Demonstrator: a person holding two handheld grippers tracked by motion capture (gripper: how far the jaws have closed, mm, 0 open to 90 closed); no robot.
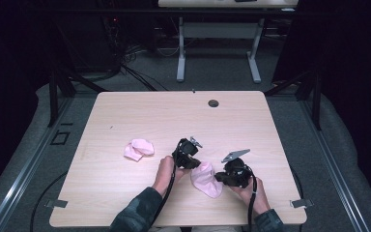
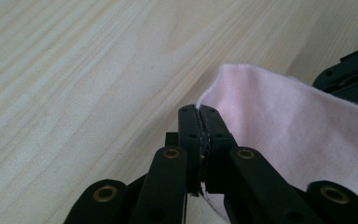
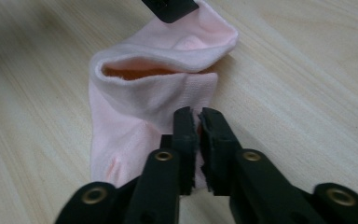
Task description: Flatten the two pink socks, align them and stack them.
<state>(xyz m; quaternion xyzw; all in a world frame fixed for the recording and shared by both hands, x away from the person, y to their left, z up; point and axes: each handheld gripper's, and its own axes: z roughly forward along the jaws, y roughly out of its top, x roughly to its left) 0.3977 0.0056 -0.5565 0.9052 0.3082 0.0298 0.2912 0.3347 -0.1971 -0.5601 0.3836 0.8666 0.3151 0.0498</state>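
**Desk:** What does the high view give us?

**Photographer:** A person at a pale wooden table (image 1: 140,116), a two-jaw gripper in each hand, working a pink sock (image 1: 206,180) that lies near the table's near edge, right of centre. The left gripper (image 1: 191,163) meets the sock's left upper edge; the right gripper (image 1: 221,178) meets its right side.

**Desk:** Are the jaws gripping?

**Photographer:** Both are. In the left gripper view the left gripper's (image 2: 199,122) jaws are pressed together with the hem of the pink sock (image 2: 284,116) pinched between them. In the right gripper view the right gripper's (image 3: 198,122) jaws are clamped on the fabric just below the cuff of the pink sock (image 3: 135,112), whose mouth gapes open and shows an orange lining.

**Desk:** Anything else on the surface?

**Photographer:** A second pink sock (image 1: 138,149), bunched up, lies well apart to the left of the left hand (image 1: 164,170). A small round cable port (image 1: 213,103) sits near the far edge.

**Desk:** Room to move?

**Photographer:** Plenty. The far half of the table is bare wood, and there is open surface to the right of the right hand (image 1: 251,191) up to the right edge. Little remains between the sock and the near edge.
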